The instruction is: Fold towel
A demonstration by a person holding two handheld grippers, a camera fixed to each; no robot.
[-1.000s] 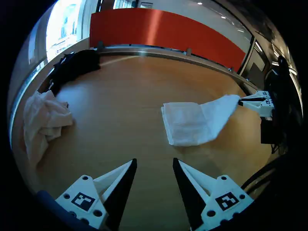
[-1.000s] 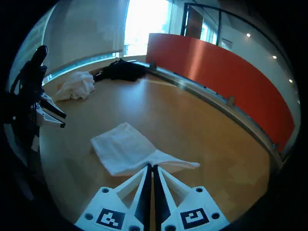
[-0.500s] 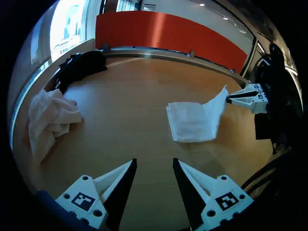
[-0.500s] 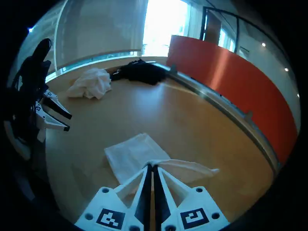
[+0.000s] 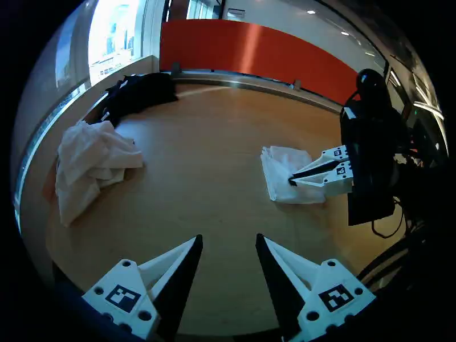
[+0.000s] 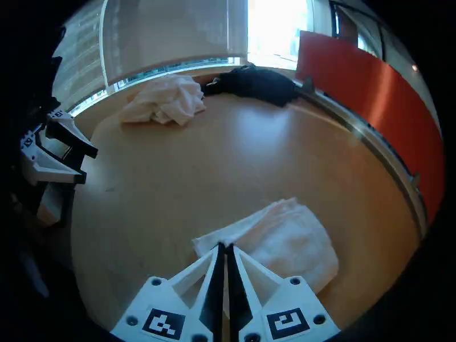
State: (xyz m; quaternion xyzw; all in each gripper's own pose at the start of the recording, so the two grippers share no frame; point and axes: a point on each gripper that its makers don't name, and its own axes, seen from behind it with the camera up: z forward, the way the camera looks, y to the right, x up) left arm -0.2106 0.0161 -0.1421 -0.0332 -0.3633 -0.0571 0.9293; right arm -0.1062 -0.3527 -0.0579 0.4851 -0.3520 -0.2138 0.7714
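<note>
A light wooden table (image 5: 199, 165) seen through two round fisheye views. The towel (image 6: 285, 239) lies flat on the table on your right-hand side, a small white bundle already doubled over into several layers. Your right gripper (image 6: 224, 249) rests low at the towel's near edge, its two fingers pressed together, and the edge of the top layer appears to be pinched between the tips. Your left gripper (image 5: 228, 239) hovers over bare wood well apart from the towel, its fingers spread and holding nothing.

A crumpled heap of white cloth (image 5: 91, 159) sits near the far edge of the table, well apart from the towel, with a black garment (image 5: 139, 94) beyond it. A red panel (image 5: 256, 51) runs along the back.

The towel looks light, soft and limp. Expect it to sag from wherever you grip it and to drag across the wood, not slide as one piece, and the stacked layers could shift or splay if you lift only one. It is not fragile or slippery. Take hold at a corner or along a free edge, catching all the layers you mean to move, and use the left gripper on the matching corner to keep the fold square.
</note>
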